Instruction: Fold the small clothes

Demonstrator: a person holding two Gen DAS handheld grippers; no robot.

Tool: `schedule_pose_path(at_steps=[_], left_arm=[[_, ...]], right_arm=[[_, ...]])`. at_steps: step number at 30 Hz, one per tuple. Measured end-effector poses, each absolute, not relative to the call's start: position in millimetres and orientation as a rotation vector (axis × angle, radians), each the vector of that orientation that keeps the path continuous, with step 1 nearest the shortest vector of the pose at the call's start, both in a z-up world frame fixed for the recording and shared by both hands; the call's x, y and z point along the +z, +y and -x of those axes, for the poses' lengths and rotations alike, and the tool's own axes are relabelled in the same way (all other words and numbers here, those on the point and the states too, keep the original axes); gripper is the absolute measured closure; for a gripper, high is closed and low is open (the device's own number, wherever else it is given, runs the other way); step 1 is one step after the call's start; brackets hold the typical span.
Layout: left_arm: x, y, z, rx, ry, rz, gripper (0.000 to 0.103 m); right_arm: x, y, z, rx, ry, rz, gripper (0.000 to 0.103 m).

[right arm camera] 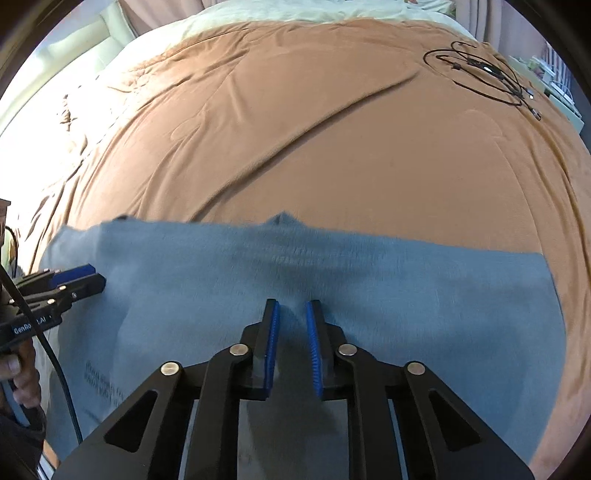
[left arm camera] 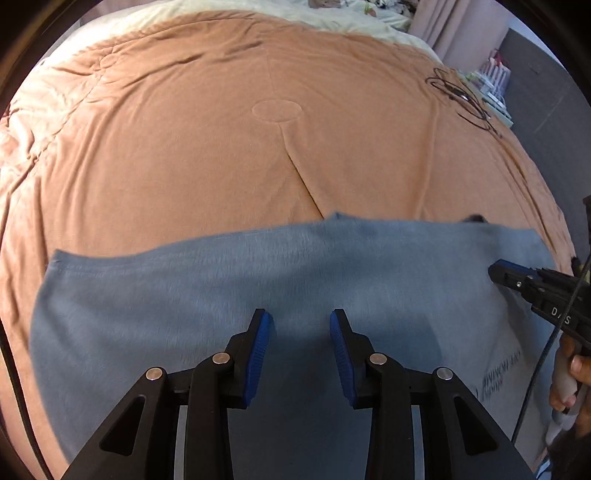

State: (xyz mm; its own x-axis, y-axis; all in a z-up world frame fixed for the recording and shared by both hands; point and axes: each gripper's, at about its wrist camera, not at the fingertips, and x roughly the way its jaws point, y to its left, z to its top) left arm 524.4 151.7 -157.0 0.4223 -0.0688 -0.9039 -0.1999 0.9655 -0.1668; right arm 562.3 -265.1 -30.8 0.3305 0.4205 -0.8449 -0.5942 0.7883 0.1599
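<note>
A grey-blue garment point(left arm camera: 229, 280) lies spread flat on the orange bedspread point(left arm camera: 258, 147), with dark print near one edge. It also shows in the right wrist view point(right arm camera: 406, 288). My left gripper point(left arm camera: 301, 321) hovers over the garment with its jaws open and nothing between them. My right gripper point(right arm camera: 292, 310) is over the garment too, its jaws a narrow gap apart and empty. The right gripper appears at the right of the left wrist view point(left arm camera: 496, 271). The left gripper appears at the left of the right wrist view point(right arm camera: 94, 278).
A coiled black cable point(left arm camera: 461, 96) lies on the far right of the bedspread, also in the right wrist view point(right arm camera: 480, 74). A pale sheet point(right arm camera: 295, 14) covers the far end. Curtains and shelves with items point(left arm camera: 495, 81) stand beyond the bed's right side.
</note>
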Motion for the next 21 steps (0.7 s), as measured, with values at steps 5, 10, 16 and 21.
schedule_pose_path(at_steps=[5,10,16,21], left_arm=[[-159,153,-542,0.099,1.118,0.267,0.068],[-160,157,-555,0.130,1.100,0.301,0.068],[-163,158,-563,0.158,1.091,0.317,0.068],[-150,157,-558,0.154,1.101,0.296,0.068]], right_arm=[[-35,-253,-581,0.650,1.041,0.180,0.096],[-34,-243,-578,0.633,1.029,0.161,0.096],[-35,-236,-583,0.601,1.018,0.161,0.096],[-27,-232,-575,0.595,1.011,0.217,0.096]])
